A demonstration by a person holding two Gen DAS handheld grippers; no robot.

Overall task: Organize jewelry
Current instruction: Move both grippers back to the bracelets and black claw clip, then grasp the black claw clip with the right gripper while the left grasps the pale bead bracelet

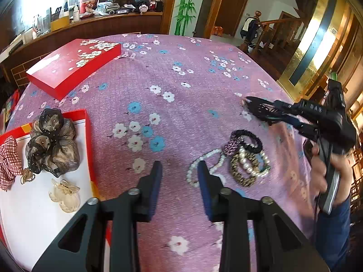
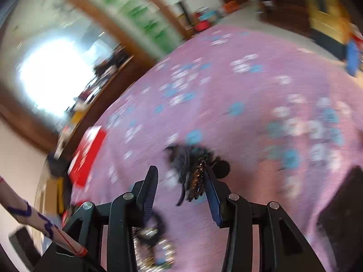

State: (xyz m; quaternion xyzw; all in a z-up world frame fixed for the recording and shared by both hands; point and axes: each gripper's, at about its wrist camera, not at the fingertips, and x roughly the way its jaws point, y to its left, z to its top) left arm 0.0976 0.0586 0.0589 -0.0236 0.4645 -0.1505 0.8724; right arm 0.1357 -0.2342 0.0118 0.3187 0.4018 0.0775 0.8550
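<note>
In the left wrist view my left gripper [image 1: 179, 170] hangs open over the pink flowered cloth, with nothing between its fingers. A white pearl necklace [image 1: 204, 158] lies by its right fingertip. Beside that sits a pile of hair ties and bead bracelets [image 1: 247, 158]. At the left is the open red box [image 1: 88, 131], which holds a brown organza scrunchie [image 1: 52, 142], a checked scrunchie [image 1: 9, 158] and a clear clip [image 1: 64, 193]. My right gripper [image 1: 256, 108] reaches a black filigree hair clip [image 1: 264, 111]. The blurred right wrist view shows that gripper [image 2: 181, 170] open. The clip [image 2: 188, 158] lies against its right finger, clear of the left one.
The red flowered box lid [image 1: 72, 65] lies at the table's far left. A hand [image 1: 322, 158] with a blue sleeve grips the right tool. A wooden counter stands behind the table, a stair rail beyond its right edge. A dark object [image 2: 340, 215] sits low right in the right wrist view.
</note>
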